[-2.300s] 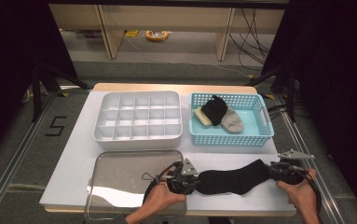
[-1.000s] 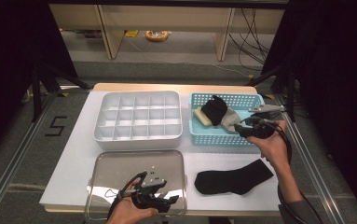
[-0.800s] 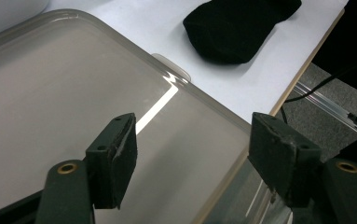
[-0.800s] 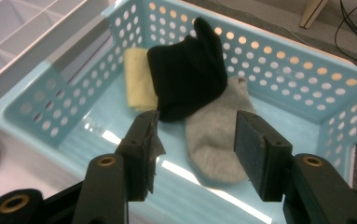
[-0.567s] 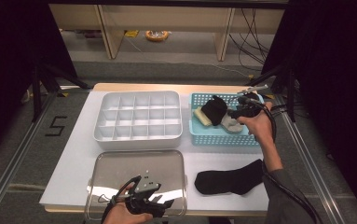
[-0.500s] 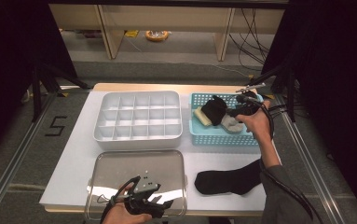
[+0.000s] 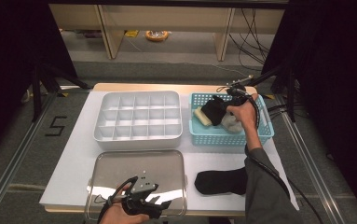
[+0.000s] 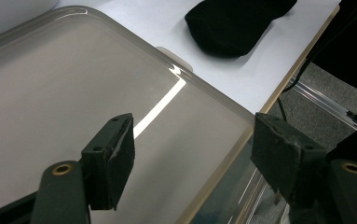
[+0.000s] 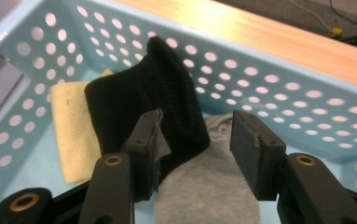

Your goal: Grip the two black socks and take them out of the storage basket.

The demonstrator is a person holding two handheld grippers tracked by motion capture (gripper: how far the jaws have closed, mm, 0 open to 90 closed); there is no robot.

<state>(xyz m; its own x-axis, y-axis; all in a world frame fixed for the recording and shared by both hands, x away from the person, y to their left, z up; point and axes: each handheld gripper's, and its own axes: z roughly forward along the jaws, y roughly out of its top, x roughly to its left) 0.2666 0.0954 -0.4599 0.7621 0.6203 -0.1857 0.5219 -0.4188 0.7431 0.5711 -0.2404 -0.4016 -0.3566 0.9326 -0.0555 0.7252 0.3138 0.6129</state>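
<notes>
High view: white worktop (image 7: 73, 158) evenly lit from above; surroundings fall into deep black at both sides. Soft resolution throughout. Metal tray (image 7: 106, 175) carries a dull sheen; in the left gripper view a bright glare streak crosses the tray (image 8: 162, 105). Near jaws are slightly blurred in both gripper views. Black sock (image 9: 167, 98) shows little texture.

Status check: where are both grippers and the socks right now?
Right gripper open in blue basket, jaws straddling black sock on grey sock. Left gripper open over metal tray. Second black sock flat on table.
</notes>
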